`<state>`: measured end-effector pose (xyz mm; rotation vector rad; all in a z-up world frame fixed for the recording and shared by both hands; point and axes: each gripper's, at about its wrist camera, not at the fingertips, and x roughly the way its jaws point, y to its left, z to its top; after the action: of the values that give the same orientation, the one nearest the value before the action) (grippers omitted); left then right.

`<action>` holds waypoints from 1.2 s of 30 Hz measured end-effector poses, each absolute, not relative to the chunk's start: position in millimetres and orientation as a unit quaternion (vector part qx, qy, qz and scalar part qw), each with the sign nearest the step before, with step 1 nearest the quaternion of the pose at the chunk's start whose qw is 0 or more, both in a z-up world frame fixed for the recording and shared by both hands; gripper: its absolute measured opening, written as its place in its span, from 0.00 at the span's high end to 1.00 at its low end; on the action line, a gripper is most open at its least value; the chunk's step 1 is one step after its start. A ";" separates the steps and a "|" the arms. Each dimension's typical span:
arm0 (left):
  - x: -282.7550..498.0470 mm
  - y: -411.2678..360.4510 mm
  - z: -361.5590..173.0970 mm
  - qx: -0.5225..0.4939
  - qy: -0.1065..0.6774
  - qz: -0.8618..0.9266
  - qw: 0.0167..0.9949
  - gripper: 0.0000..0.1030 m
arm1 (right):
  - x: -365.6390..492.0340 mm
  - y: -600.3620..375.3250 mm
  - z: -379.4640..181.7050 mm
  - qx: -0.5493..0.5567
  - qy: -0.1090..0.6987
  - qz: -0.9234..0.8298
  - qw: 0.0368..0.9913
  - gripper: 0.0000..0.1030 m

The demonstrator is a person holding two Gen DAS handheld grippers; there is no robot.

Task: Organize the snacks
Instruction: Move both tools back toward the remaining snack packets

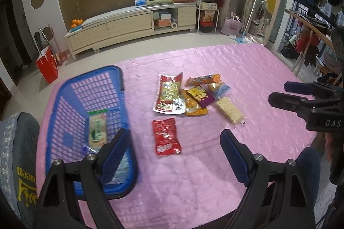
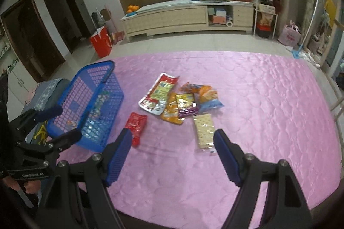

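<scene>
On the pink tablecloth (image 1: pixel 247 69) we've got a loose pile of snack packets (image 2: pixel 182 104), with a small red packet (image 1: pixel 165 136) lying just apart from it. Our blue basket (image 1: pixel 64 99) sits off to the left with a green-labelled packet (image 1: pixel 97 129) already inside. Both our left gripper (image 1: pixel 174 143) and right gripper (image 2: pixel 173 143) hang wide open over the cloth, gripping nothing.

Black angular left gripper (image 1: pixel 174 149) frame, ribbed blue pads, silver screws, white lettering on right gripper (image 1: pixel 277 92)
</scene>
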<state>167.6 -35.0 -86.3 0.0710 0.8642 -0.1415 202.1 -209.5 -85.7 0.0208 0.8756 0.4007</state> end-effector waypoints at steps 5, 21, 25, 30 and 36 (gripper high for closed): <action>178.1 -50.4 -107.6 0.029 0.433 -0.068 0.899 0.18 | 210.0 -219.9 -105.7 -0.033 0.418 0.170 0.892 0.21; 226.3 -70.7 -181.2 0.053 0.483 -0.021 0.874 0.35 | 250.0 -225.6 -176.4 -0.050 0.470 0.166 0.866 0.21; 238.2 -73.4 -198.1 0.063 0.496 -0.003 0.866 0.38 | 259.7 -226.9 -191.5 -0.045 0.480 0.162 0.861 0.21; 251.1 -63.6 -216.5 0.047 0.516 -0.002 0.856 0.38 | 269.1 -227.1 -204.9 -0.037 0.490 0.158 0.856 0.21; 266.9 -49.9 -234.3 0.043 0.531 0.013 0.846 0.38 | 276.0 -224.4 -218.3 -0.029 0.501 0.166 0.849 0.21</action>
<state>266.9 -49.9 -234.3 0.0910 1.1200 0.0273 276.0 -224.4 -218.3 -0.0611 1.0565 0.3494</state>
